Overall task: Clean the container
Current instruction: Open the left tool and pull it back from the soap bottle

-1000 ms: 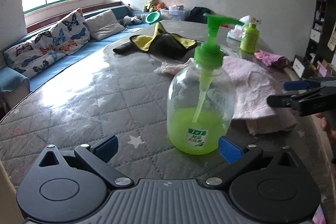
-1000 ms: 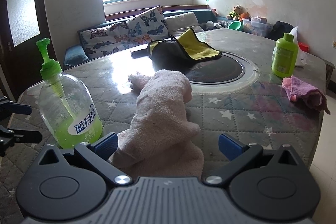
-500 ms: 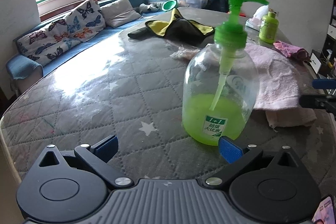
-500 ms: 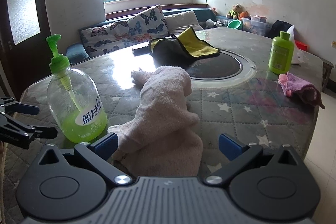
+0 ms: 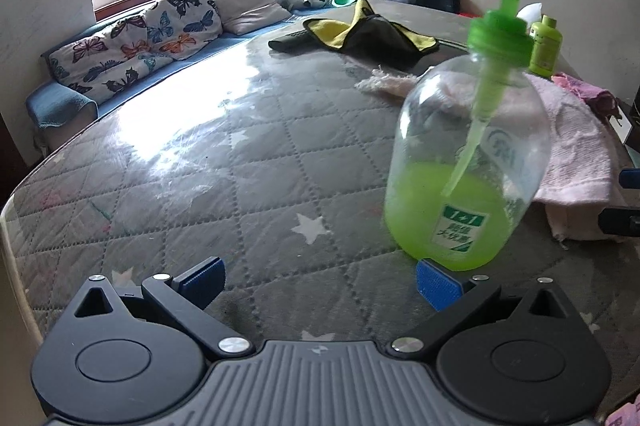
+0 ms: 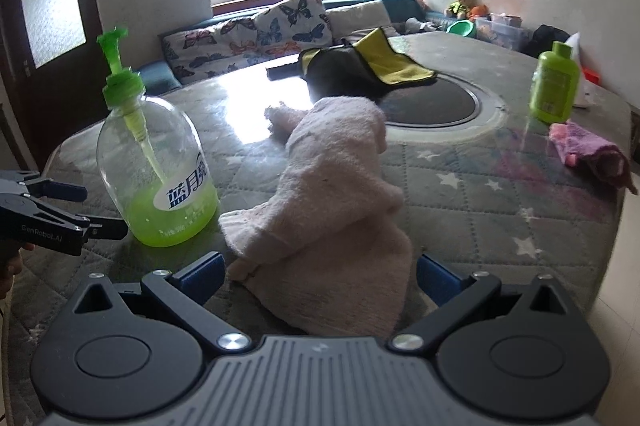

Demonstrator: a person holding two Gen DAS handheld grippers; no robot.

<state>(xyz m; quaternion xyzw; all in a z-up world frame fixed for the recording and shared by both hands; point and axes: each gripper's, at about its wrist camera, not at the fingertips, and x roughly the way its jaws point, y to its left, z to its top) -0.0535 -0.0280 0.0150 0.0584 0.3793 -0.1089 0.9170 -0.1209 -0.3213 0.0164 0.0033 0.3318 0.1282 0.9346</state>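
A clear pump bottle point(image 5: 464, 162) with green liquid and a green pump stands upright on the quilted table; it also shows in the right wrist view point(image 6: 156, 162). My left gripper point(image 5: 320, 276) is open and empty, with the bottle just beyond its right finger. It shows from the side in the right wrist view point(image 6: 84, 210), just left of the bottle. A pink towel point(image 6: 336, 194) lies crumpled beside the bottle. My right gripper point(image 6: 320, 272) is open, its fingers either side of the towel's near end.
A small green bottle point(image 6: 554, 86) and a purple rag point(image 6: 588, 154) sit at the table's right. A yellow and black cloth point(image 6: 360, 66) lies by the round dark inset point(image 6: 440, 106). A sofa with butterfly cushions point(image 5: 136, 42) runs behind the table.
My left gripper has shifted left, so the bottle now sits off its right finger instead of between the fingers. My right gripper has drawn back slightly over the towel.
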